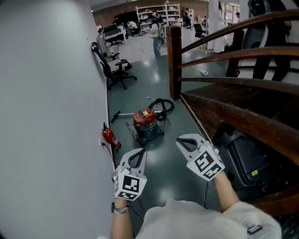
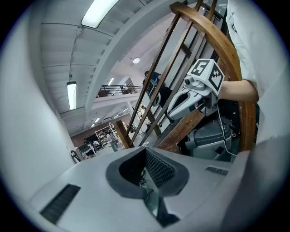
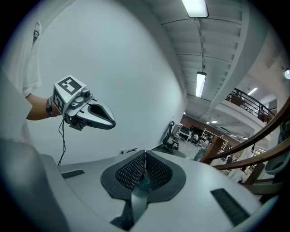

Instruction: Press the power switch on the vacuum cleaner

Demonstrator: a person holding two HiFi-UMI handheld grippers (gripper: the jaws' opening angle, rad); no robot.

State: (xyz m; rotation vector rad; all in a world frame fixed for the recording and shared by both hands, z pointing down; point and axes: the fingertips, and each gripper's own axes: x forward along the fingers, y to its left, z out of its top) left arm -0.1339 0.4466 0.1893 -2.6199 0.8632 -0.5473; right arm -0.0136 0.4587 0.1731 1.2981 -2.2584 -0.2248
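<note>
Head view: you have even indoor light, sharp focus and faint shadows. The floor shows a soft sheen, and the lower right of the frame goes dark. Gripper views: strong fisheye bending, black corners. Ceiling strip lights blow out white at top. The bottom foreground is soft.

The floor is showing a glossy finish; the upper-right railing, varnished wood; the right tool is carrying ribbed matt pads.
</note>
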